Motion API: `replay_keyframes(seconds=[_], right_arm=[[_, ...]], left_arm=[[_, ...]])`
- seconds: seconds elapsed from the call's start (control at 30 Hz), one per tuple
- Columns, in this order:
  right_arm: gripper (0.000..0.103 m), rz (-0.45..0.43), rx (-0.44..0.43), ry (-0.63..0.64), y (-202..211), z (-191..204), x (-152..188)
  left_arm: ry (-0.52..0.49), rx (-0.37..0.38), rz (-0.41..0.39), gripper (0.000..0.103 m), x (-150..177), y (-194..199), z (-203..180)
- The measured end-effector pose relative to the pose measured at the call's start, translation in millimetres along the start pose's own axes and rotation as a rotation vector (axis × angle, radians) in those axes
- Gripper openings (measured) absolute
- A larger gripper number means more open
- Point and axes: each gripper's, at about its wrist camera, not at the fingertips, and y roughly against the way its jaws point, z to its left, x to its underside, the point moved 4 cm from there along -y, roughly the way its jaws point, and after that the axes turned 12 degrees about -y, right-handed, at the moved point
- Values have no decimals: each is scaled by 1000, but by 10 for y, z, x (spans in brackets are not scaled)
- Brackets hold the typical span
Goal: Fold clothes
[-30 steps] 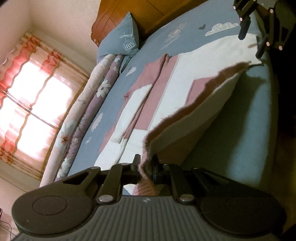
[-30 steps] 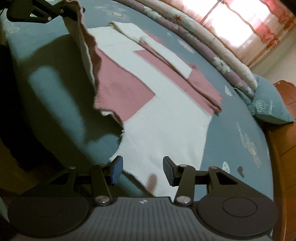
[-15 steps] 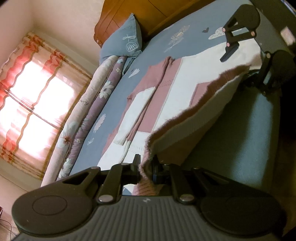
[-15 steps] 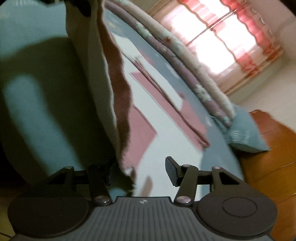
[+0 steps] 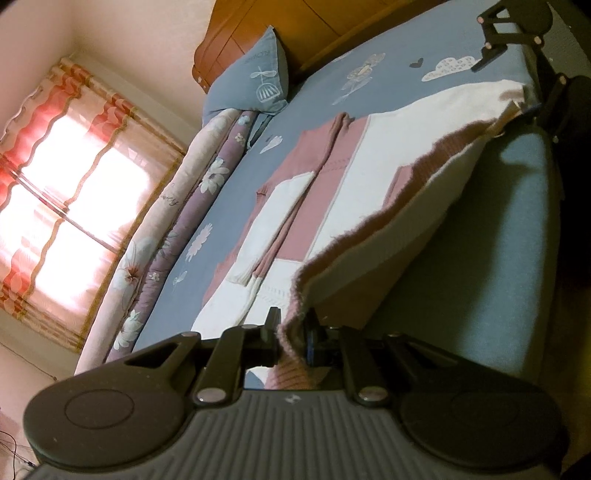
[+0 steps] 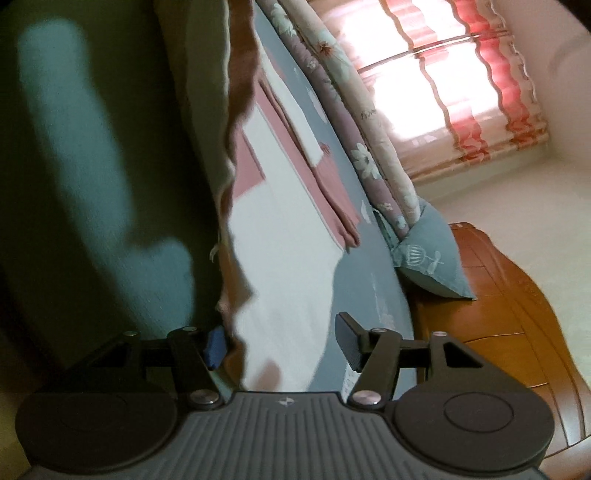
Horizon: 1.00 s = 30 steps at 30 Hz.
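A pink and white knit sweater [image 5: 369, 177] lies spread on the blue bed sheet [image 5: 509, 229], its sleeves folded in along the middle. My left gripper [image 5: 291, 332] is shut on the pink hem at the near corner and holds that edge lifted off the bed. At the far corner of the same edge is my right gripper [image 5: 513, 86]. In the right wrist view my right gripper [image 6: 282, 345] has its jaws opening. The sweater [image 6: 288, 258] lies between them, and the pads do not press on it.
A rolled floral quilt [image 5: 173, 229] runs along the far side of the bed. A blue pillow [image 5: 258, 81] leans on the wooden headboard [image 5: 306, 33]. A window with a red and white curtain [image 5: 55, 177] is beyond. The bed's side [image 6: 92, 166] drops away near me.
My right gripper has sunk and rolled to the sweater's far corner, and its jaws have widened. My left gripper has kept its hold and its place.
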Motion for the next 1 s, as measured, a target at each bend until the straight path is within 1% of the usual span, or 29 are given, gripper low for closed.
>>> replay_keyframes(seconds=[0.1, 0.13, 0.17, 0.2, 0.23, 0.33, 0.4, 0.5, 0.7, 0.9, 1.0], right_arm=[[58, -5, -33, 5, -10, -4, -1], [52, -4, -45, 11, -6, 4, -8], [49, -8, -60, 20, -6, 13, -12], [43, -10, -77, 31, -7, 26, -18], [34, -7, -96, 41, -5, 40, -19], [15, -6, -151, 81, -20, 68, -19], [7, 0, -188, 94, -20, 77, -24], [7, -4, -216, 105, -3, 44, -57], [7, -22, -229, 112, -39, -165, -197], [7, -40, -228, 125, -55, -253, -303], [7, -43, -231, 121, -51, -255, -324]], left_arm=[[0, 4, 3, 12, 0, -13, -11], [-3, 6, 5, 12, 1, -13, -19], [-6, 8, 6, 12, 1, -14, -27], [-9, 8, 8, 12, 3, -10, -39], [-12, 7, 9, 11, 4, -7, -50], [-24, 9, 18, 11, 19, 1, -90], [-30, 7, 31, 11, 33, 3, -123], [-53, 3, 42, 11, 51, 19, -191], [-80, 52, 68, 11, 84, 3, -282], [-100, 65, 80, 18, 119, -14, -350], [-114, 59, 78, 18, 130, -13, -380]])
